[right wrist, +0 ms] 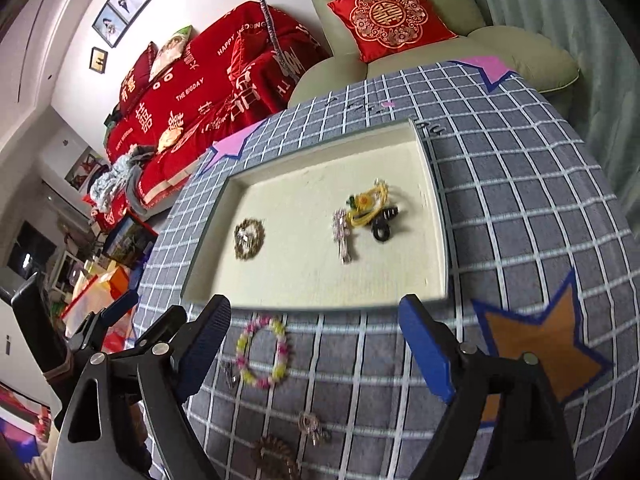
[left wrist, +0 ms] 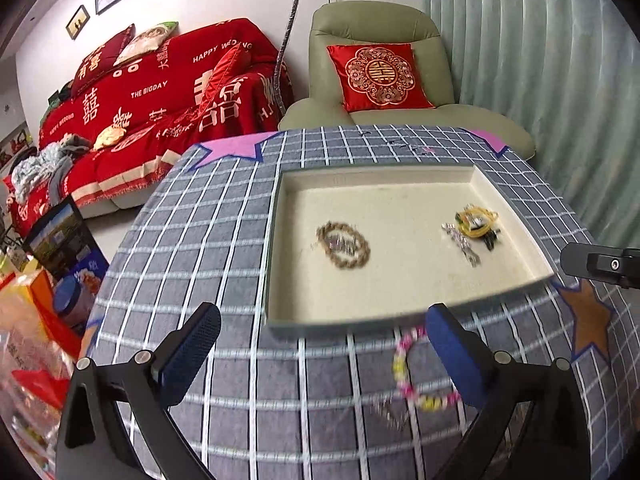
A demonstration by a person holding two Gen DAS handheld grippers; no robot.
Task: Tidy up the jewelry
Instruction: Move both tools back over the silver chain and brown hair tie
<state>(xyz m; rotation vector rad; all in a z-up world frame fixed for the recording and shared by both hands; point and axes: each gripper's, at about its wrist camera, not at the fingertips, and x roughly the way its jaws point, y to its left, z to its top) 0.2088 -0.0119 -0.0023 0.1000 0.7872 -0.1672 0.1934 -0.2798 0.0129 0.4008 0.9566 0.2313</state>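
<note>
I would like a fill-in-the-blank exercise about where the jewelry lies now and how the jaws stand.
1. The pink-and-yellow bead bracelet lies on the tablecloth, ____ the tray.
2. The black hair claw lies ____ the tray.
3. The jaws of both the left gripper and right gripper are ____.

Missing words: outside; inside; open

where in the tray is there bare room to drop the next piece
The tray floor is bare between the brown rope bracelet and the silver brooch, and along the near wall. The right side is crowded: yellow bracelet and black clip bunch together.
</note>
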